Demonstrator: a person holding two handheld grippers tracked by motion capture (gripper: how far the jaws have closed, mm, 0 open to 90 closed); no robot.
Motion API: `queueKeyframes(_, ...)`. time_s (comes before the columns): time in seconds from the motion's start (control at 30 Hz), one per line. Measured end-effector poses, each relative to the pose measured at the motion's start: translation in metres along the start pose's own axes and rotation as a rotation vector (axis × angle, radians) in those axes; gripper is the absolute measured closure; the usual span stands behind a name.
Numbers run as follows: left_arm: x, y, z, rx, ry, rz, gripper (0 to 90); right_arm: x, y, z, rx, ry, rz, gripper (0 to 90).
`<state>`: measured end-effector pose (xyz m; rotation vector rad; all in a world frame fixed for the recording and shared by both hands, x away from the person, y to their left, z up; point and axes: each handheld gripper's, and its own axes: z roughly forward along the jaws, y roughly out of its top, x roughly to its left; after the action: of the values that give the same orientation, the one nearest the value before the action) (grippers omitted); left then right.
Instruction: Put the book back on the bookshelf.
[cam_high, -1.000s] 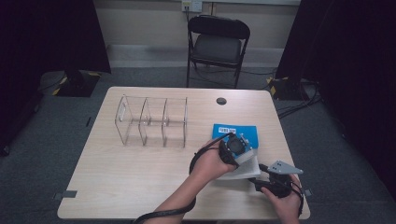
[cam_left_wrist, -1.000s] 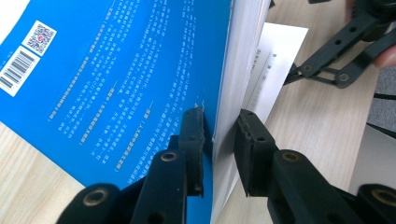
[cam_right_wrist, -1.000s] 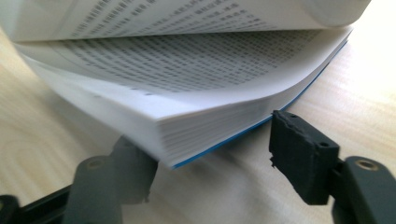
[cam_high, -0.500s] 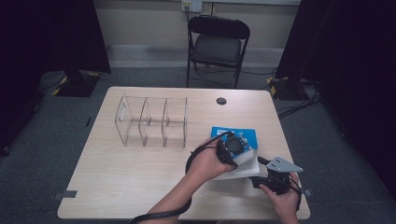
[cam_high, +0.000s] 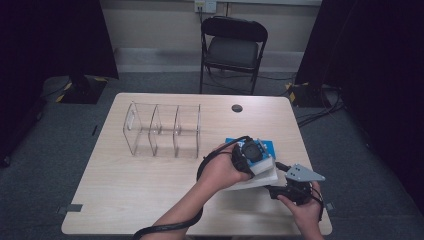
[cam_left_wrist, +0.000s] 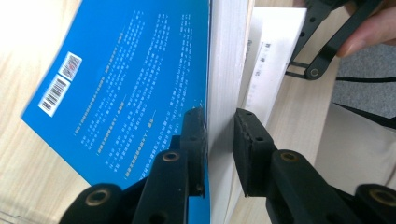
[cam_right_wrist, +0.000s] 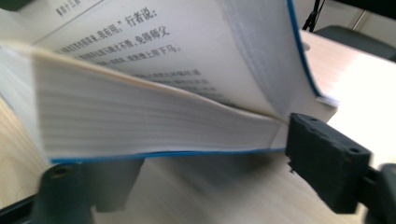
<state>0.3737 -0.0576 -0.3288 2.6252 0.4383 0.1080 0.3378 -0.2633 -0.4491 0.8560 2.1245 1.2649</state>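
Toward the five o'clock corner of the table (cam_high: 150, 200), a blue-covered paperback book (cam_high: 262, 159) was held partly lifted. The left gripper (cam_left_wrist: 219, 135) was clamped on a thick block of its pages and the blue cover, the book's edge running up between the jaws toward twelve o'clock in the left gripper view. At about four o'clock of the book in the high view, the right gripper (cam_high: 280, 184) had just been opening; its jaws stood wide, and in its own view the book hung just above them with neither pad pressing on it. The book looked fairly heavy and floppy, its cover and pages curling away, so it should be gripped near the spine across a thick stack. A clear acrylic divider rack (cam_high: 162, 129) stood well apart at ten o'clock.
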Motion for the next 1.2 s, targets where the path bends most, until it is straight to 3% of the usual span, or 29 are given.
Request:
queueKeyframes(0.23, -0.002, 0.0, -0.01, -0.003, 0.013, 0.017, 75.0, 0.001, 0.013, -0.003, -0.009, 0.015, -0.049, 18.4)
queueKeyframes(0.47, -0.004, 0.002, -0.012, -0.002, 0.017, 0.026, 75.0, 0.0, 0.011, -0.003, -0.019, 0.032, -0.009, 18.4)
queueKeyframes(0.67, -0.005, 0.005, -0.019, -0.006, 0.008, 0.026, 75.0, 0.0, 0.016, -0.005, -0.027, 0.024, -0.027, 15.8)
queueKeyframes(0.7, -0.005, 0.006, -0.022, -0.022, -0.013, 0.02, 75.1, 0.0, 0.016, -0.006, -0.024, 0.021, -0.027, 15.1)
queueKeyframes(0.73, -0.002, 0.007, -0.034, -0.122, -0.113, 0.028, 85.3, 0.0, 0.017, -0.006, -0.017, 0.016, -0.028, 14.9)
queueKeyframes(0.77, -0.001, 0.009, -0.048, -0.264, -0.241, -0.029, 90.0, -0.001, 0.017, -0.006, 0.01, 0.005, -0.048, 14.6)
queueKeyframes(0.8, -0.004, 0.014, -0.063, -0.327, -0.208, -0.029, 90.0, -0.001, 0.015, -0.004, 0.061, 0.001, -0.079, 14.7)
queueKeyframes(0.83, -0.007, 0.021, -0.072, -0.29, -0.101, 0.006, 90.0, 0.0, 0.009, 0.0, 0.089, -0.009, -0.101, 14.4)
queueKeyframes(0.87, -0.007, 0.025, -0.076, -0.256, -0.057, 0.021, 90.0, 0.001, 0.002, 0.004, 0.117, 0.0, -0.103, 14.9)
queueKeyframes(0.9, -0.004, 0.025, -0.078, -0.229, -0.082, 0.006, 90.0, 0.002, -0.006, 0.009, 0.147, -0.001, -0.108, 15.1)
queueKeyframes(0.97, -0.001, 0.017, -0.069, -0.143, 0.001, 0.001, 89.3, 0.009, -0.025, 0.017, 0.207, -0.003, -0.133, 15.6)
queueKeyframes(1.0, 0.002, 0.01, -0.059, -0.121, -0.006, -0.01, 84.2, 0.012, -0.034, 0.019, 0.208, -0.015, -0.153, 15.9)
queueKeyframes(1.07, 0.011, -0.008, -0.034, -0.116, -0.03, -0.033, 75.9, 0.015, -0.041, 0.021, 0.162, 0.043, -0.095, 23.1)
queueKeyframes(1.13, 0.017, -0.024, -0.011, -0.113, -0.017, -0.036, 71.1, 0.019, -0.031, 0.02, 0.175, 0.033, -0.194, 22.5)
queueKeyframes(1.2, 0.02, -0.038, 0.008, -0.118, -0.051, -0.02, 65.4, 0.021, -0.029, 0.022, 0.188, 0.039, -0.208, 22.5)
